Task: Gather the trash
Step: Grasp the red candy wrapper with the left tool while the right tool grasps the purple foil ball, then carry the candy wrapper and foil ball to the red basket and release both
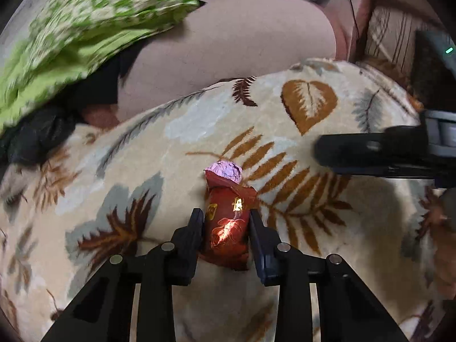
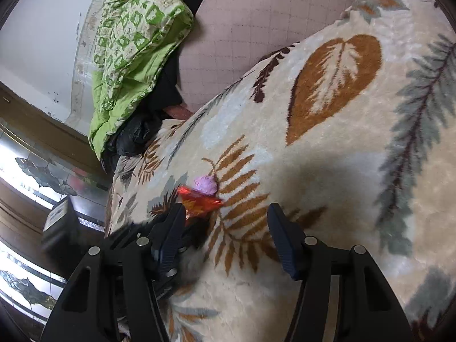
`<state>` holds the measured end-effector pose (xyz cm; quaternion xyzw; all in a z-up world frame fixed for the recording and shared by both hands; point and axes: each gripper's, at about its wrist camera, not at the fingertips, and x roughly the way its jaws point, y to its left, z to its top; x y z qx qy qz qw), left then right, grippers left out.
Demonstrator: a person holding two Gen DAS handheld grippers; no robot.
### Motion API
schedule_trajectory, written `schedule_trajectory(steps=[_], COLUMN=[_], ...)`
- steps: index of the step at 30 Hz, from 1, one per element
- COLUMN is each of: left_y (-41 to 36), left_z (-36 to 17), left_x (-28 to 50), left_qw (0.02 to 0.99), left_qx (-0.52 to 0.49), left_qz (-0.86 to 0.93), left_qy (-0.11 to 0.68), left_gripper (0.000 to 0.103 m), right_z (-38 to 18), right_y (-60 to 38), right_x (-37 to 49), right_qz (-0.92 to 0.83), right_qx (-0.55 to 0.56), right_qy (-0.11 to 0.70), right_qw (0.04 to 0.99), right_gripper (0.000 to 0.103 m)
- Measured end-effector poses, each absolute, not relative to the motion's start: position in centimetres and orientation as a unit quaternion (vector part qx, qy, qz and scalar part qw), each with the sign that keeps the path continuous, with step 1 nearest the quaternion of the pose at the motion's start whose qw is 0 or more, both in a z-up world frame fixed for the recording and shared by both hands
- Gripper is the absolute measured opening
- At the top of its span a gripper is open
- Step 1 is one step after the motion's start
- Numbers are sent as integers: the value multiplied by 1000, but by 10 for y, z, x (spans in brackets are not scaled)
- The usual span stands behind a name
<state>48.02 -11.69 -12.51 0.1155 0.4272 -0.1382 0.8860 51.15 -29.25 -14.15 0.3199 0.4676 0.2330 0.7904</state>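
Left wrist view, left to right: green patterned quilt (image 1: 85,28) upper left, black bag (image 1: 37,139) below it at the blanket's edge. Leaf-print blanket (image 1: 299,131) fills the centre. Red wrapper (image 1: 228,228) lies at lower centre, a pink foil ball (image 1: 225,171) touching its far end. Left gripper (image 1: 226,222): jaws clenched on the red wrapper. Right gripper (image 2: 225,213): jaws released, nothing between them; it juts in from the right, near the trash.

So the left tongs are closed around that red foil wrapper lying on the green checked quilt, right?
Not quite. The left tongs do close around the red foil wrapper, but it lies on the cream leaf-patterned blanket, not the green checked quilt, which is bunched up farther back. The left wrist view shows this.
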Motion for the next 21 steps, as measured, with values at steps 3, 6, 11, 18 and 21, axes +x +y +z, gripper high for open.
schedule_trajectory(steps=[3, 6, 11, 18, 21], left_y=[-91, -60, -22, -9, -4], left_z=[-121, -115, -111, -98, -84], left_x=[472, 462, 440, 403, 383], left_qw=[887, 884, 877, 878, 876], left_qx=[64, -1, -61, -75, -98], left_qz=[-145, -150, -145, -147, -149], left_qy=[435, 443, 454, 450, 448], left_gripper=[31, 30, 30, 30, 29], right_z=[-144, -145, -152, -140, -105], right_y=[-276, -253, -217, -215, -224], right_x=[522, 532, 551, 533, 493], right_qz=[239, 236, 200, 183, 204], right_qx=[317, 299, 246, 247, 246], right_qy=[475, 482, 501, 481, 452], right_qw=[786, 789, 805, 821, 833], right_gripper=[59, 59, 31, 22, 22])
